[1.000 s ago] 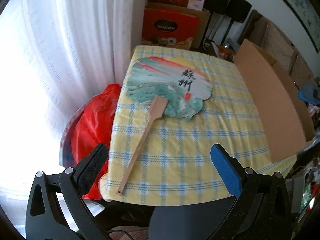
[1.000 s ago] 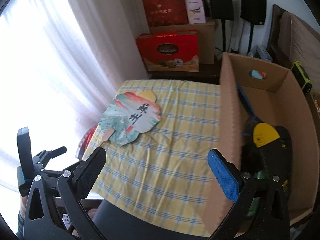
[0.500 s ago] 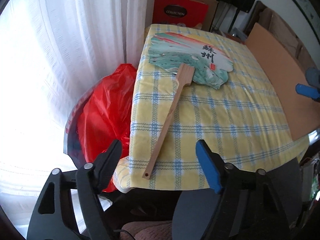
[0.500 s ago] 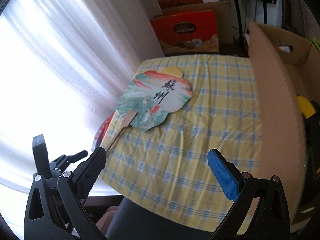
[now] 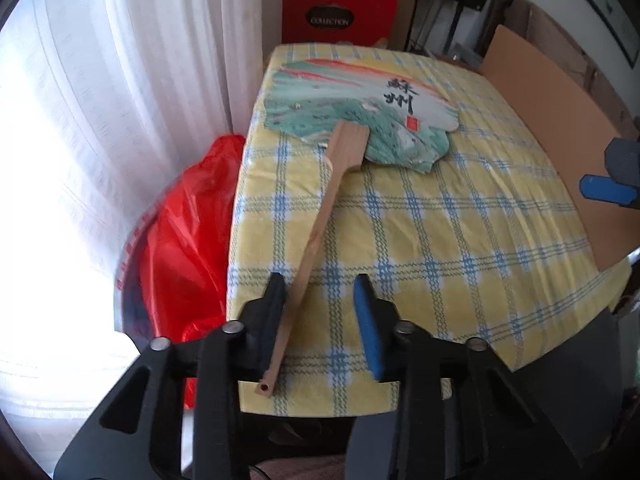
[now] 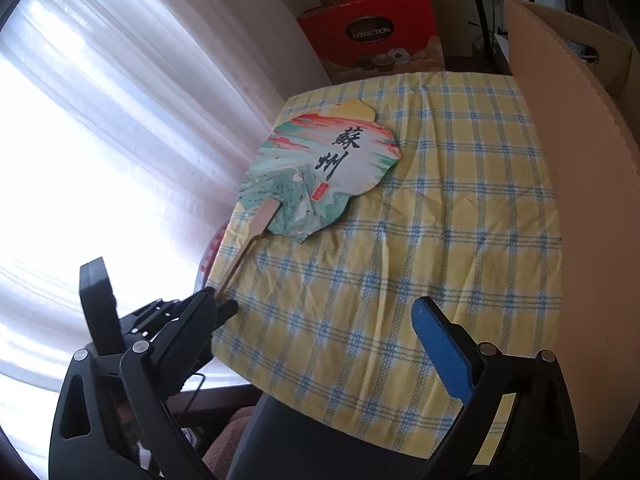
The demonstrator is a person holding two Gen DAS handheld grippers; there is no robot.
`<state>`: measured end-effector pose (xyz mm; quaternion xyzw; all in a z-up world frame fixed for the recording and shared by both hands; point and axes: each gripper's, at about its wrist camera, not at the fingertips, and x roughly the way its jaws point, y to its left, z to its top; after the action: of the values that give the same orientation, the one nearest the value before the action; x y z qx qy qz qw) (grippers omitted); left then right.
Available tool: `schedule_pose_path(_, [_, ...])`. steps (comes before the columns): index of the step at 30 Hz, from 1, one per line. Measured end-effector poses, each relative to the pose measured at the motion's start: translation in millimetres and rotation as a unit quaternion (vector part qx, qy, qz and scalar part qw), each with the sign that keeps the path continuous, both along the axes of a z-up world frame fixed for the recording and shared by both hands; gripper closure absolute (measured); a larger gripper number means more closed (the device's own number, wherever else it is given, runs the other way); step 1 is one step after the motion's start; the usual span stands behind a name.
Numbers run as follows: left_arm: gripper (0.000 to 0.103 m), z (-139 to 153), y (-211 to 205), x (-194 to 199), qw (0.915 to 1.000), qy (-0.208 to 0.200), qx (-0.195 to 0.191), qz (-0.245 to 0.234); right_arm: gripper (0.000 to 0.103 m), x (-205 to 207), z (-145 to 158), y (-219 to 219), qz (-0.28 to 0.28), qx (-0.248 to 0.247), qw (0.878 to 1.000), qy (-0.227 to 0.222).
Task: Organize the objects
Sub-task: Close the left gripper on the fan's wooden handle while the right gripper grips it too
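Painted fan point(image 5: 360, 116) flat on tablecloth point(image 5: 460, 248)

We look down steeply from both wrists, close over near tabletop point(image 5: 460, 240) edge; both views share fan point(image 6: 320, 172).

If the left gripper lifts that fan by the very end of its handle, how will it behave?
Likely light: the fan has a thin flat printed face on a slim wooden handle. With the left gripper around the handle's far end, jaws just closing, the broad face may droop or swing. The smooth narrow stick could also twist between the pads.
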<state>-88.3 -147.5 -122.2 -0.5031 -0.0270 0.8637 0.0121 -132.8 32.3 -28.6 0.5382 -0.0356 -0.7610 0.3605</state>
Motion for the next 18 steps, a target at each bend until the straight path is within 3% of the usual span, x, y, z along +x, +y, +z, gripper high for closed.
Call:
schedule_pose_path(1, [0.093,0.0,1.3,-0.1,1.0000,0.002,-0.008,0.003,0.004,0.0,-1.3,-0.4,0.001,-0.002,1.000,-0.004])
schedule_pose_path(10, [0.095,-0.6,-1.7,1.1,0.9938,-0.014,0.110,0.005,0.008,2.6,-15.9,-9.7,0.011,-0.031,0.998,-0.051])
schedule_pose_path(16, [0.096,6.1,21.9,8.8,0.9884,-0.016,0.150,-0.017,0.025,-2.9,-44.4,-15.0,0.002,-0.056,0.992,-0.111])
schedule_pose_path(18, [0.095,9.7,28.7,10.1,0.9877,-0.014,0.154,-0.022,0.036,-6.6,-52.9,-15.8,-0.004,-0.069,0.989,-0.128])
